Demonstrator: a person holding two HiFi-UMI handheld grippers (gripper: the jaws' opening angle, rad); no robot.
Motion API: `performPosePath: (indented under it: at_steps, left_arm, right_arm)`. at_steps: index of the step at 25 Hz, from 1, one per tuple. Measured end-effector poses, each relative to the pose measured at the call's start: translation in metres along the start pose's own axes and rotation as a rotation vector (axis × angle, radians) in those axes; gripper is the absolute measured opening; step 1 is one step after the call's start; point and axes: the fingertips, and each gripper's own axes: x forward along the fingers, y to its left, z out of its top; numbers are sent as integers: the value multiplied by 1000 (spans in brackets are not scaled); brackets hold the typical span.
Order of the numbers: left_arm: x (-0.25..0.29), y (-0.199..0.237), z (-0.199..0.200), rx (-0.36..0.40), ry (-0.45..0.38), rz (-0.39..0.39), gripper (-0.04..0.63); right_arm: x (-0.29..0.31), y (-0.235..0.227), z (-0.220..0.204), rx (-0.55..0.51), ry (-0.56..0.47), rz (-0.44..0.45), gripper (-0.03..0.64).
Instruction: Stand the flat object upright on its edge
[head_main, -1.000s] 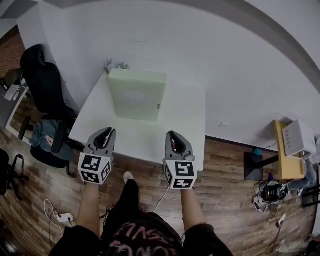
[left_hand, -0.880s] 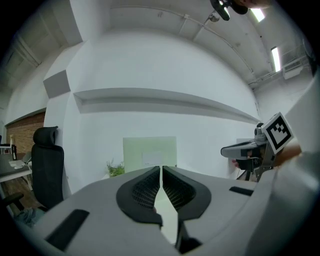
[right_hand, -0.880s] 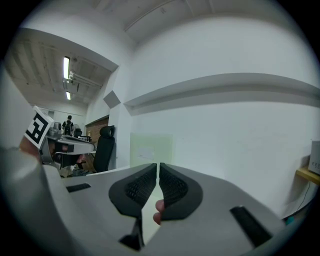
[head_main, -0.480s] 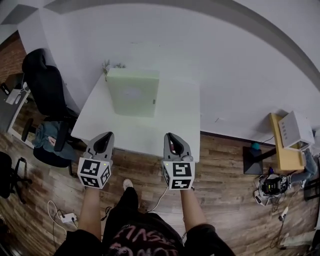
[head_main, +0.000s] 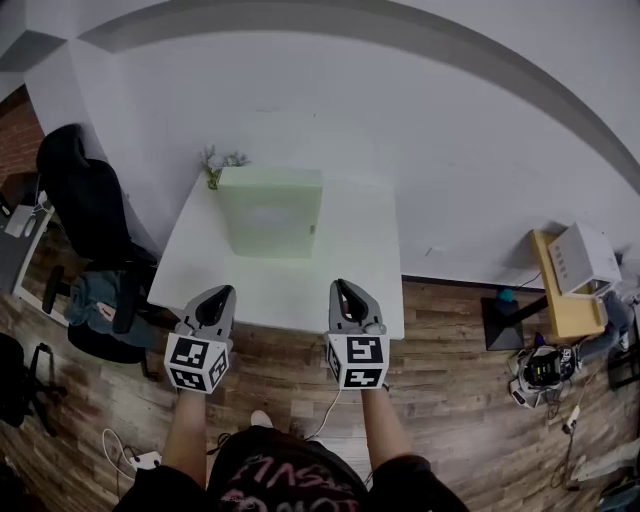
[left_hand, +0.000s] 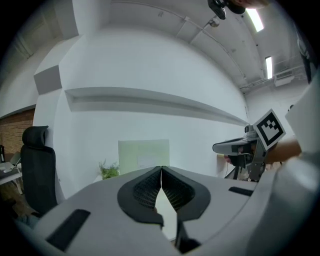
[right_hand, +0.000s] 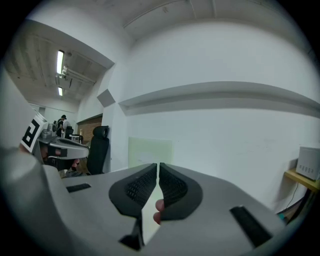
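No readable text in any view.
Pink lettering on the person's dark shirt (head_main: 285, 478), below the bench (head_main: 300, 295), is cut off and upside down. The pale label on the green panel (head_main: 270, 210) on the bench is too small to read. The cubes behind the left tongs (head_main: 216, 293) and right tongs (head_main: 343, 288) bear only black-and-white square markers.

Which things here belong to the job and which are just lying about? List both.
Job: green board, table, left gripper and right gripper, both shut and empty.
Lying about: plant, black chair, white box.
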Motion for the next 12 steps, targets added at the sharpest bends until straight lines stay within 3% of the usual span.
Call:
performPosePath:
  at_steps: [12]
  left_arm:
    - [0, 32, 10, -3, -39, -68, 18]
  right_arm:
    - [2, 18, 11, -2, -5, -96, 28]
